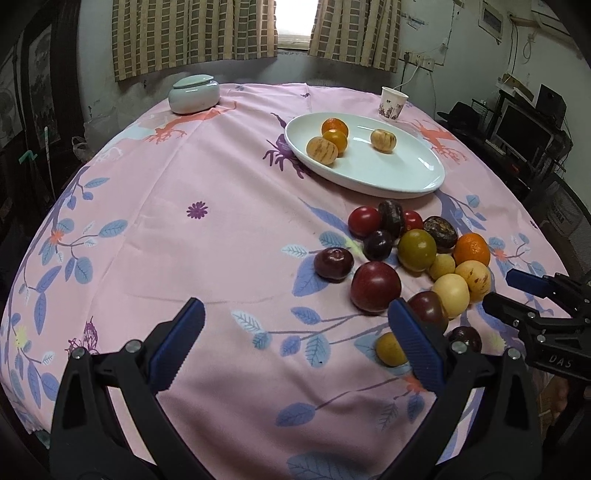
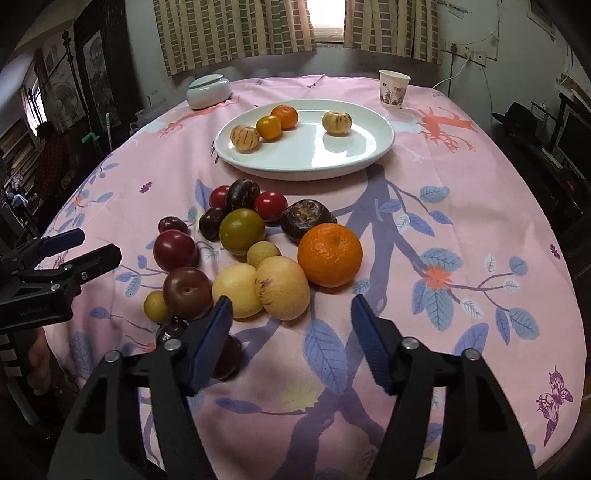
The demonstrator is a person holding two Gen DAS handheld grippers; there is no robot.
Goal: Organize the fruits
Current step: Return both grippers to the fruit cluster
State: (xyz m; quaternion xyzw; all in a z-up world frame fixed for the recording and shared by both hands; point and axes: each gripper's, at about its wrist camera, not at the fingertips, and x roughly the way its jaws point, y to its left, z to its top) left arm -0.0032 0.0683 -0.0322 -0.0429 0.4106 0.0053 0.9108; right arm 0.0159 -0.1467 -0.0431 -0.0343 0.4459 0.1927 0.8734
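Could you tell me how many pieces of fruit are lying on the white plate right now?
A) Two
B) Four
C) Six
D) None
B: the white plate holds two orange fruits and two pale striped fruits, while the other fruit lies in a pile on the tablecloth.

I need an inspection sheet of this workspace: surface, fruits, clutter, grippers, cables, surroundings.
Surface: round table under pink floral tablecloth.
Job's things: white oval plate holding four fruits; loose fruit pile on the cloth, including a large orange mandarin.
Clutter: pale green lidded ceramic jar; printed paper cup.
Grippers: left gripper open, empty; right gripper open, nothing between its pads.
Cables: white cable from a wall socket.
Surroundings: checked curtains, window, dark monitor.
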